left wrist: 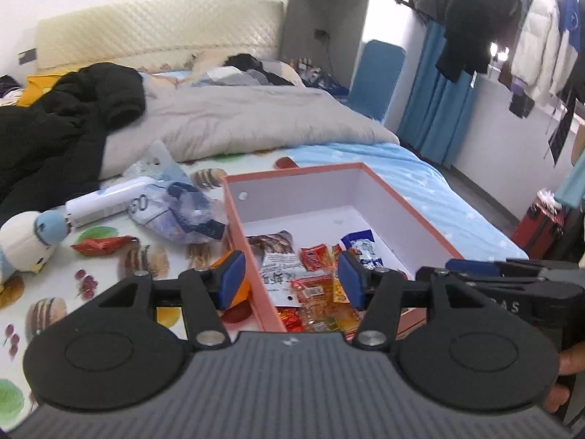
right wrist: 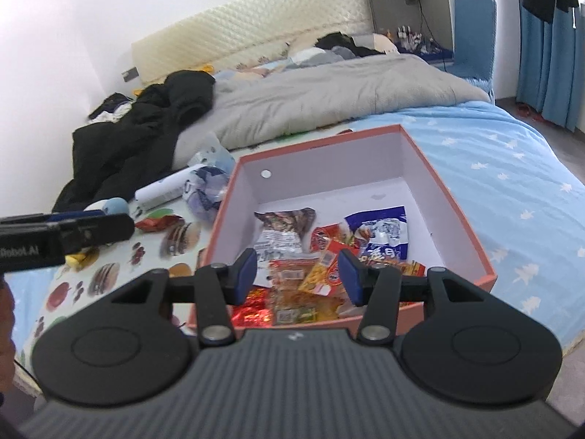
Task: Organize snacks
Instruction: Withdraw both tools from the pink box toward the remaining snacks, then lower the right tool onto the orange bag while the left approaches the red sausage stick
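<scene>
You are working over a bed (right wrist: pixel 493 168) with a blue starred sheet, a grey duvet (left wrist: pixel 237 117) and a black jacket (left wrist: pixel 55 124) behind. At the far left of the food-print cloth (left wrist: pixel 109 278) lie a plush toy (left wrist: pixel 27 245), a red snack packet (left wrist: pixel 100 245) and a crumpled plastic bag (left wrist: pixel 175 212), all outside the box. Your left gripper (left wrist: pixel 290 280) points down at a slant, straddling the left wall of the pink box (left wrist: pixel 395 197); its jaws stand apart with nothing clamped, one pad outside the wall, the other over the snacks (left wrist: pixel 314 292) inside. In the right wrist view, the snacks (right wrist: pixel 303 274) are piled in the near half of the pink box (right wrist: pixel 457 212), with a blue packet (right wrist: pixel 384 230) toward the right. Your right gripper (right wrist: pixel 297 276) also tilts downward over the near edge of that pile. Its jaws are apart and hold nothing; the packets lie just below and between them.
</scene>
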Demonstrator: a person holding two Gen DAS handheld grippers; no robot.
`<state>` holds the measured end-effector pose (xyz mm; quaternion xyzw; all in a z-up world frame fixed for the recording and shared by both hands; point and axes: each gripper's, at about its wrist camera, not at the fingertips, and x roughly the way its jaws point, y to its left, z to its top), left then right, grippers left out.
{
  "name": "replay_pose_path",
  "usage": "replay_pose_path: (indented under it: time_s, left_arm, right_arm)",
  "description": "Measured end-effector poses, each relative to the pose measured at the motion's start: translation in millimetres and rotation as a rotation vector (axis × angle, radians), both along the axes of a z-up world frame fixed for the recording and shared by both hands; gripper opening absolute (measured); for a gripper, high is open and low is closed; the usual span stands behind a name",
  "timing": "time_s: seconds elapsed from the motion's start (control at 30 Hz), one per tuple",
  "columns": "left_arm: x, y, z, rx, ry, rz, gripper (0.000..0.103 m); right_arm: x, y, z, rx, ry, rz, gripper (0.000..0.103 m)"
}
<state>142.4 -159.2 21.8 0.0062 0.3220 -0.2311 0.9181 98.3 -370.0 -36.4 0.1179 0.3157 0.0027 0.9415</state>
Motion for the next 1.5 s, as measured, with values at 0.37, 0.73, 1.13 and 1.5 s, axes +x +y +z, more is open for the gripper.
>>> replay_pose_path:
  time_s: [0.37,0.73,1.13,1.5]
  left_arm:
    - [-45,43,-7,-0.025,-0.036,0.046,0.062]
    - [-86,95,-41,0.004,0.001,0.14,0.062]
    - [-89,154,-94,-0.001,0.117,0.267,0.062]
    - [12,194,-147,0.071,0.131,0.313,0.062]
  right_arm:
    - [-51,54,7,-0.01,-0.096,0.054,0.052]
    - [-77,105,-14,-0.021,-0.11,0.065,0.052]
    - [-82,152,-63,-0.062,-0.013,0.146,0.052]
    - [-28,194,-88,-0.033,-0.008,0.107,0.078]
